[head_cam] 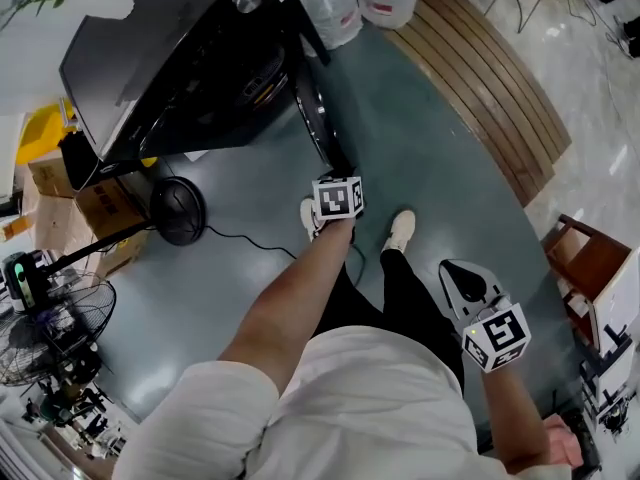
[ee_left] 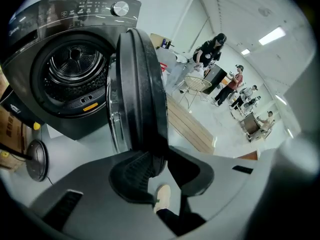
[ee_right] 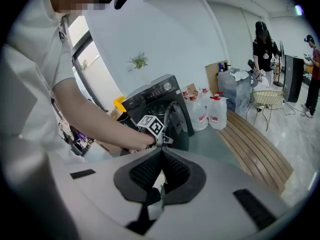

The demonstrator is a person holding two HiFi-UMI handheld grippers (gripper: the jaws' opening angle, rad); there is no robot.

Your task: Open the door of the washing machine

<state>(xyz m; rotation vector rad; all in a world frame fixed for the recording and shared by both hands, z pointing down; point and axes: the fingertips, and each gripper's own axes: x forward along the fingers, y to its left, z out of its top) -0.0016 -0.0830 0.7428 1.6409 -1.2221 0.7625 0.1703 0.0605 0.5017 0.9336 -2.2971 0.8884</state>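
The door (ee_left: 142,84) stands open, right of the washing machine (ee_left: 60,69). Its edge is between the jaws of the left gripper (ee_left: 160,157). The right gripper (ee_right: 161,150) is well apart.

- A white short-sleeved shirt (head_cam: 380,398), black trousers (head_cam: 405,298) and pale shoes (head_cam: 401,230).
- The left gripper (ee_left: 159,156) has a grey shell, black ribbed pads (ee_left: 132,173) and a cube (head_cam: 338,198) with black-and-white square markers.
- The right gripper (ee_right: 161,151) looks alike.

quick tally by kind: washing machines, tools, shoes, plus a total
washing machine: 1
tools: 2, left tool on the door, right tool empty
shoes: 2
total: 5
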